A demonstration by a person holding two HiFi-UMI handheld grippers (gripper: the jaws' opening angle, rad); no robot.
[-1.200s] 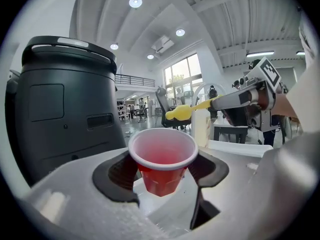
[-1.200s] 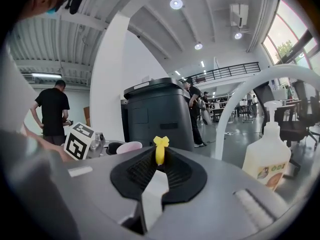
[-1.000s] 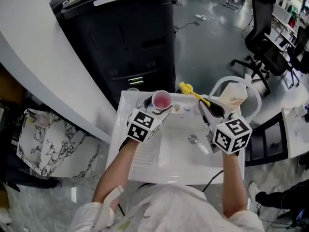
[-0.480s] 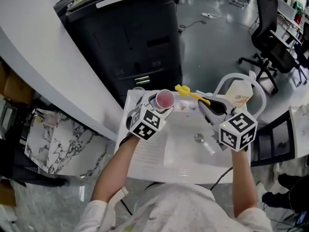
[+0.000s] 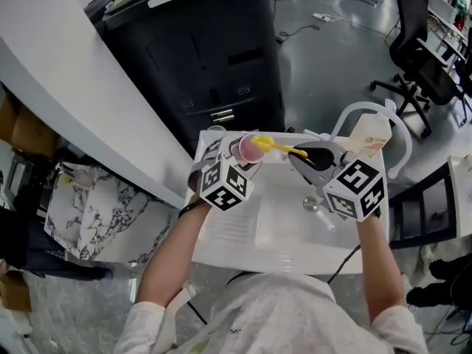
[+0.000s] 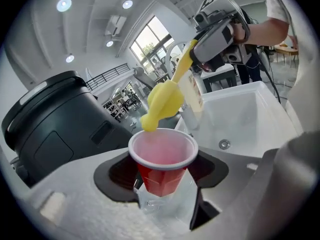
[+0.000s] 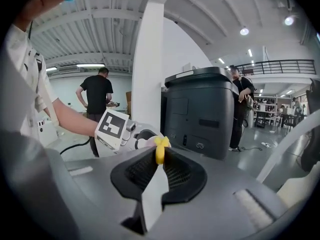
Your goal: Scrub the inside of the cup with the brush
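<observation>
We hold the cup (image 6: 162, 156) above the far left corner of the sink (image 5: 280, 223), its mouth facing up. The left hand-held gripper (image 6: 161, 196) pinches it low on the red wall. Its jaws stand wide on either side, with the clear pads pressed to the lower part. The right hand-held gripper (image 7: 159, 164) is pressed together on the thin handle of the yellow brush (image 6: 161, 101), above the sink's far edge. The brush head sits at the cup's far rim, and as far as we can tell it is not yet down inside.

We judge the cup light and thin-walled, so it would likely buckle under a hard squeeze or twist loose under a sideways shove. The low hold near the stiffer base looks right to us. The handle seems slim and stiff, and it may pivot between the jaws. The head looks soft, so we would scrub gently.
</observation>
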